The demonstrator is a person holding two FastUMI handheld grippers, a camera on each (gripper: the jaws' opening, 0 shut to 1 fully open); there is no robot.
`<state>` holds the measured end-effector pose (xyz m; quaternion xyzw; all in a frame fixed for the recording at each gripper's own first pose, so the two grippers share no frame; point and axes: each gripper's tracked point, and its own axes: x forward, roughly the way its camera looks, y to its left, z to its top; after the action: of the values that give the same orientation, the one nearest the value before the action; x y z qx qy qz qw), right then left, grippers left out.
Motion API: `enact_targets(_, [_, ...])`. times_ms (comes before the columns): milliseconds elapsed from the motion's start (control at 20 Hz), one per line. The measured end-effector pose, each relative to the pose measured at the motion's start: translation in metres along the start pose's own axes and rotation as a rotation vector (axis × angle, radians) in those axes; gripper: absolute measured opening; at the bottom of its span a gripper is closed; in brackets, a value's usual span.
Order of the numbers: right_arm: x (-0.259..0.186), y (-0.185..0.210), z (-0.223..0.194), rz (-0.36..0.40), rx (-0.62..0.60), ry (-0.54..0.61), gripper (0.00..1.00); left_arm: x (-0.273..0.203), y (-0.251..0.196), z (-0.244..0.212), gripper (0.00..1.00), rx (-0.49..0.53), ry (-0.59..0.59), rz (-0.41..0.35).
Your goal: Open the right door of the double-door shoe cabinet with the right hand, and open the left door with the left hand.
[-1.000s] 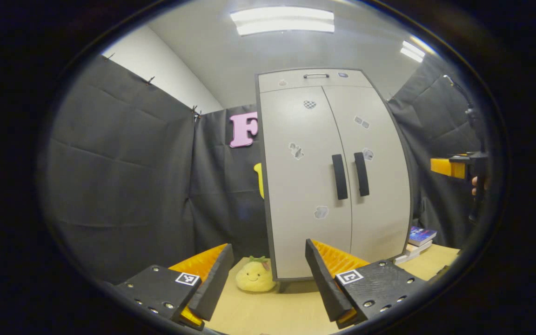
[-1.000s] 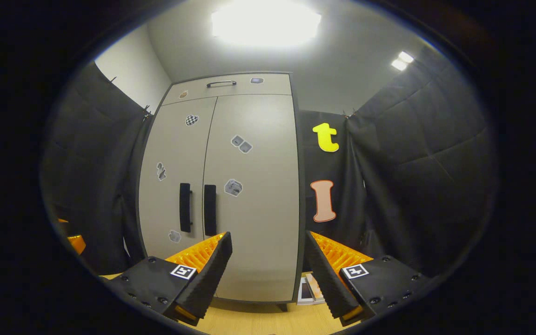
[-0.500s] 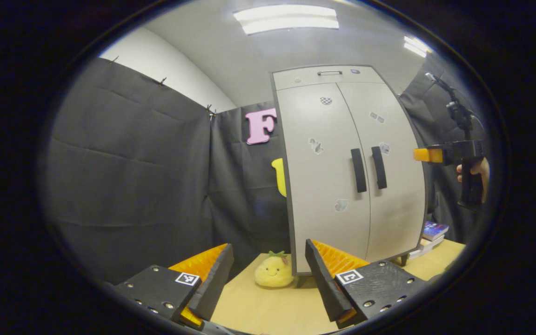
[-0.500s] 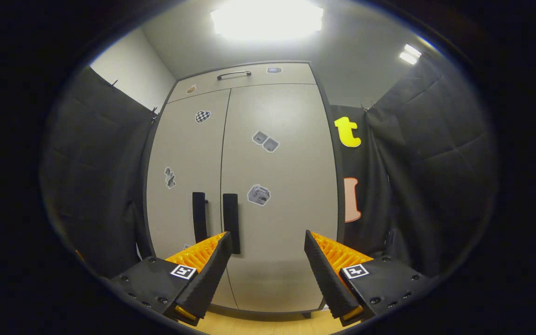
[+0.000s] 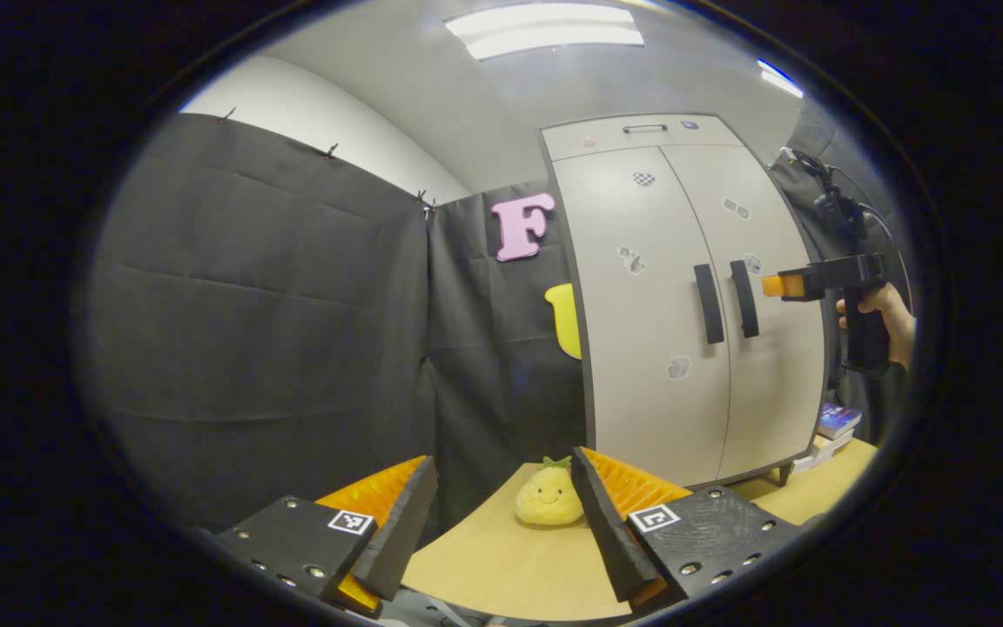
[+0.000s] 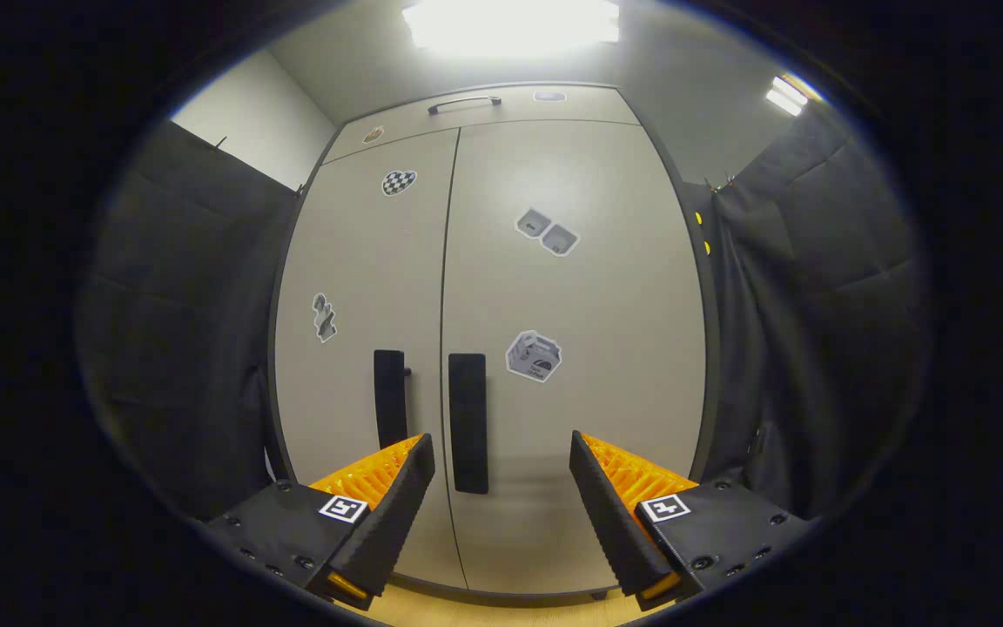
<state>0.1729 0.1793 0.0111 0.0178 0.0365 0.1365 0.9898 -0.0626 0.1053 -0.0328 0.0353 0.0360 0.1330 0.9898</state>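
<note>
The grey double-door shoe cabinet (image 6: 554, 287) stands close ahead in the right gripper view, both doors shut. Its right door's black handle (image 6: 467, 422) sits just above and between my right gripper's fingers; the left door's handle (image 6: 389, 398) is beside it. My right gripper (image 6: 501, 509) is open, holding nothing, a short way off the door. In the left gripper view the cabinet (image 5: 684, 305) stands at the right, with both handles (image 5: 726, 300) showing. My left gripper (image 5: 497, 531) is open and far back from it. The right gripper (image 5: 793, 286), held by a hand, points at the right handle.
A wooden table (image 5: 501, 566) lies under the left gripper, with a yellow smiling plush fruit (image 5: 548, 498) near the cabinet's left corner. Books (image 5: 832, 427) are stacked at the cabinet's right foot. Black cloth walls stand on both sides.
My right gripper has moved closer to the cabinet, so the right handle now looms between its fingers. The left gripper has swung leftward, shifting the cabinet to the right of its view.
</note>
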Motion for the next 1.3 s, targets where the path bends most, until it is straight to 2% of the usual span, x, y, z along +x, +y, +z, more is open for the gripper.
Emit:
enact_targets(150, [0.019, 0.007, -0.005, -0.003, -0.001, 0.025, 0.96, -0.003, 0.008, -0.002, 0.90, 0.008, 0.006, 0.018])
enact_targets(450, [0.054, 0.017, -0.018, -0.016, -0.001, 0.086, 0.98, -0.004, 0.021, -0.009, 0.90, 0.005, 0.030, 0.042])
enact_targets(500, [0.059, 0.018, -0.019, -0.020, 0.005, 0.097, 0.94, -0.004, 0.022, -0.011, 0.90, 0.004, 0.034, 0.043])
enact_targets(550, [0.064, 0.019, -0.019, -0.022, 0.013, 0.104, 0.96, -0.003, 0.023, -0.011, 0.90, 0.006, 0.036, 0.045])
enact_targets(650, [0.071, 0.022, -0.019, -0.023, 0.025, 0.115, 0.89, -0.004, 0.029, -0.011, 0.90, 0.016, 0.036, 0.055])
enact_targets(800, [0.078, 0.021, -0.020, -0.035, 0.011, 0.131, 0.84, -0.006, 0.037, -0.010, 0.90, 0.017, 0.034, 0.069])
enact_targets(850, [0.079, 0.022, -0.021, -0.037, 0.008, 0.135, 0.78, -0.005, 0.039, -0.011, 0.90, 0.017, 0.035, 0.073])
enact_targets(900, [0.081, 0.020, -0.020, -0.053, -0.003, 0.137, 0.71, -0.005, 0.042, -0.012, 0.90, 0.020, 0.038, 0.077])
enact_targets(950, [0.083, 0.018, -0.020, -0.063, -0.014, 0.140, 0.60, -0.004, 0.044, -0.012, 0.90, 0.023, 0.039, 0.082])
enact_targets(1000, [0.084, 0.018, -0.020, -0.062, -0.017, 0.147, 0.44, -0.005, 0.047, -0.012, 0.90, 0.023, 0.039, 0.086])
enact_targets(1150, [0.084, 0.021, -0.027, -0.048, 0.008, 0.195, 0.43, -0.007, 0.050, -0.009, 0.90, 0.020, 0.035, 0.088])
enact_targets(1200, [0.086, 0.020, -0.024, -0.052, 0.029, 0.192, 0.47, -0.007, 0.050, -0.010, 0.90, 0.022, 0.034, 0.087])
enact_targets(1250, [0.086, 0.021, -0.028, -0.053, 0.033, 0.207, 0.31, -0.007, 0.050, -0.009, 0.90, 0.024, 0.032, 0.085])
enact_targets(1300, [0.085, 0.020, -0.026, -0.056, 0.032, 0.203, 0.34, -0.008, 0.050, -0.007, 0.90, 0.026, 0.030, 0.082])
